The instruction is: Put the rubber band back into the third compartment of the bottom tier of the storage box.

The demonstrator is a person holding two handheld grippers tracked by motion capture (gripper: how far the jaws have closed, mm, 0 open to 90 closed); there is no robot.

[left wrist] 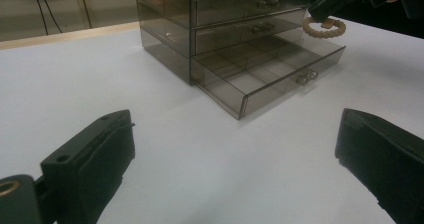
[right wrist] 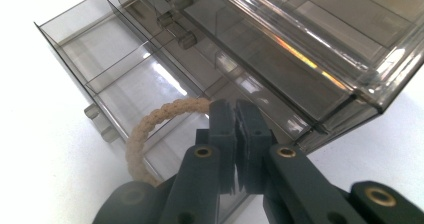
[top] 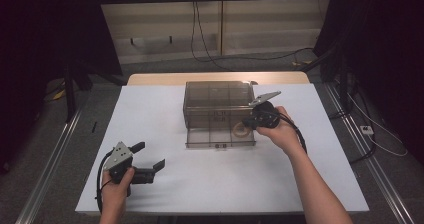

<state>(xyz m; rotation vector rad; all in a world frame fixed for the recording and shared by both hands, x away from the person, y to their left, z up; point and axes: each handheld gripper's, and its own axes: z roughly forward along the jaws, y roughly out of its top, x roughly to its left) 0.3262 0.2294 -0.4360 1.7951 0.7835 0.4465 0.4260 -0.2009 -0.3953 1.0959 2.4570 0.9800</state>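
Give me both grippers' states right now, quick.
Left gripper: open, holding nothing.
Right gripper: shut on the beige rope ring, over the open bottom drawer.

my left hand (top: 116, 186) came in from the bottom edge and gripped the left gripper (top: 150, 160) low and level, its jaws standing wide apart and pointing to the right. my right forearm reached up and inward, wrist bent, the right hand (top: 283, 132) wrapped around the right gripper (right wrist: 235, 115). its jaws were pressed together, tips angled down and to the left.
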